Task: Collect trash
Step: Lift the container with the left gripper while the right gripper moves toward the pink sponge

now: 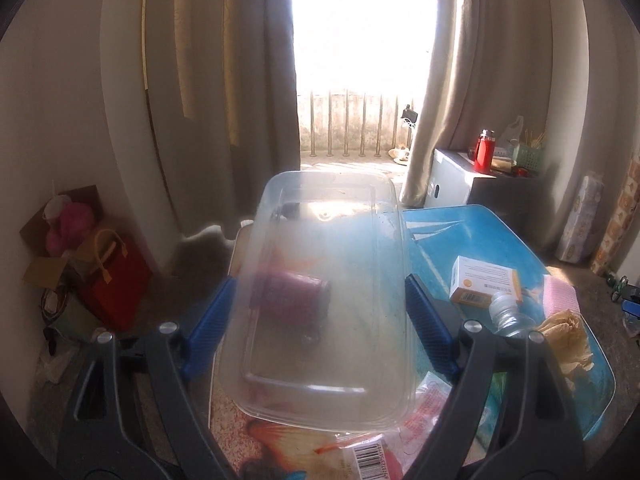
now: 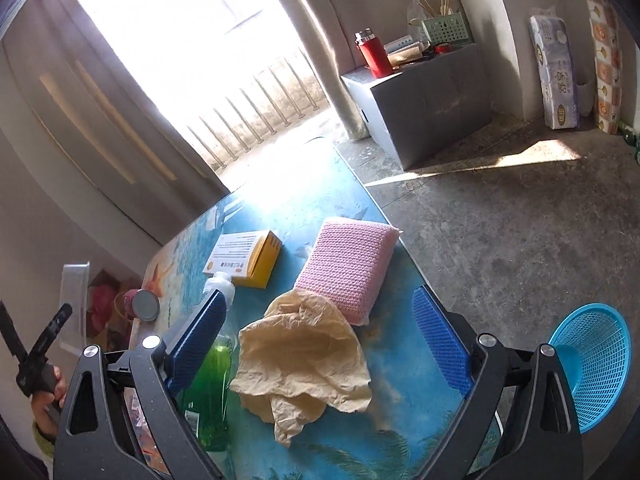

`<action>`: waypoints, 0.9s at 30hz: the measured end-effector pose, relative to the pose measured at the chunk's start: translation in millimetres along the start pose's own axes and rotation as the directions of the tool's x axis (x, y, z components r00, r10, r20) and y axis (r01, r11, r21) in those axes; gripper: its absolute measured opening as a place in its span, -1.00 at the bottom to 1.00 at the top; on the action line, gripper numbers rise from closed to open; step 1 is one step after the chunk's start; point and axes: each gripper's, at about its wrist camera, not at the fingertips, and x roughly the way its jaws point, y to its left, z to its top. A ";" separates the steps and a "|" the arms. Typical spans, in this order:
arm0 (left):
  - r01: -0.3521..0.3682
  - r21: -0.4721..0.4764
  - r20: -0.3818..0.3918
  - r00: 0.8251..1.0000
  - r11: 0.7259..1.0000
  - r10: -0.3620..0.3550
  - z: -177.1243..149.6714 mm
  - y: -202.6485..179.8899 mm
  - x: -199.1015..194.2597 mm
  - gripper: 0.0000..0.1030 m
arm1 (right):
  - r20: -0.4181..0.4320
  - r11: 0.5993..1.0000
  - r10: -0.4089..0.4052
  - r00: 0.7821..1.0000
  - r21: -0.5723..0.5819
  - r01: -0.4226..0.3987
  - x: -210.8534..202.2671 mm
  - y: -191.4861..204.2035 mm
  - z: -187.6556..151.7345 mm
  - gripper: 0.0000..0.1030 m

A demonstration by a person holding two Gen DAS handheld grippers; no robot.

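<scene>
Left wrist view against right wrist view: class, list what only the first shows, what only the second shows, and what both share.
Only the left wrist view shows the clear plastic container clamped in the left gripper, and the red bag on the floor.

Only the right wrist view shows the blue mesh basket on the floor and the open right gripper above the crumpled paper.

Both share the blue table, white-and-yellow box, pink sponge, crumpled paper, plastic bottle, purple can and red flask.

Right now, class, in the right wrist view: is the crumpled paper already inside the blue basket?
No: the crumpled paper lies on the table between the open jaws, while the blue basket stands on the floor.
</scene>
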 end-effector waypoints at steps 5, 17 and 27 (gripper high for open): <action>-0.008 -0.058 0.007 1.000 0.998 0.008 -15.9 6.9 -15.3 0.55 | -0.062 0.993 -0.115 0.991 0.033 0.117 40.7 -7.6 7.0 0.34; 0.016 -0.093 -0.049 0.999 0.996 -0.021 -51.7 11.5 -27.7 0.55 | -0.246 1.000 -0.009 0.969 0.001 0.010 80.2 29.7 -79.8 -0.43; 0.050 -0.097 -0.055 0.997 0.994 -0.055 -59.2 6.4 -30.7 0.55 | -0.334 0.986 0.036 0.942 -0.144 -0.089 72.3 72.2 -110.2 -0.33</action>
